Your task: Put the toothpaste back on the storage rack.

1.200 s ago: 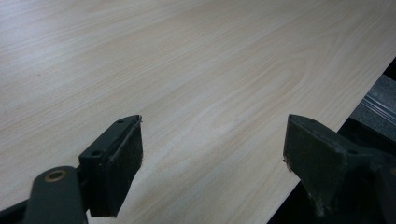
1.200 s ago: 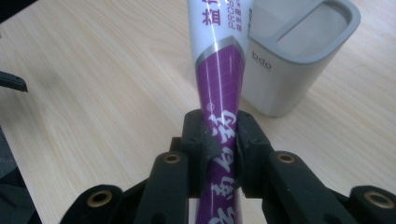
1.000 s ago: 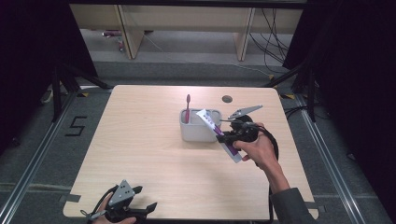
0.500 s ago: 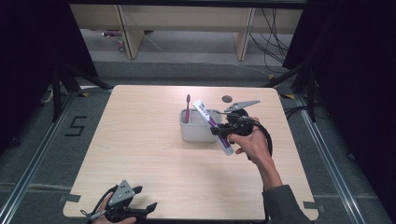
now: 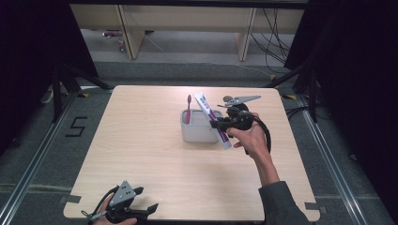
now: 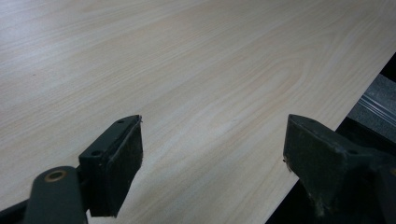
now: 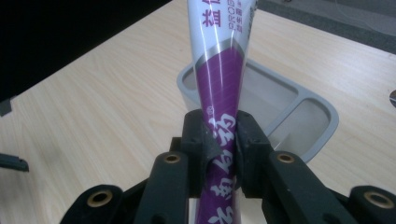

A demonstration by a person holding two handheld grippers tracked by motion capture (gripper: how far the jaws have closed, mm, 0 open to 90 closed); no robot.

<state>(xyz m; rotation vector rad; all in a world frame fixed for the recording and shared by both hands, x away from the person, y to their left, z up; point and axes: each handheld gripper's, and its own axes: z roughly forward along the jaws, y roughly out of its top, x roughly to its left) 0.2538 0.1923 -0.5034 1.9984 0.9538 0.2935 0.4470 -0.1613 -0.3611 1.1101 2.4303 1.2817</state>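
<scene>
A white and purple toothpaste tube [image 5: 212,120] [image 7: 222,74] is clamped in my right gripper [image 5: 223,124] [image 7: 220,151], which is shut on the tube's purple part. The tube leans over the right side of a grey holder box [image 5: 193,132] [image 7: 308,122] in the middle of the table. A pink toothbrush [image 5: 188,108] stands in the box's left compartment. My left gripper [image 5: 141,212] [image 6: 212,163] rests at the table's near left edge, jaws wide open over bare wood.
The light wooden table [image 5: 155,159] has open surface left of and in front of the box. A small dark round object [image 5: 228,98] lies near the far edge behind my right gripper. Shelving and cables stand on the floor beyond.
My right gripper has carried the toothpaste tube leftward and slightly up, from beside the box to over its right side. The left gripper has stayed put.
</scene>
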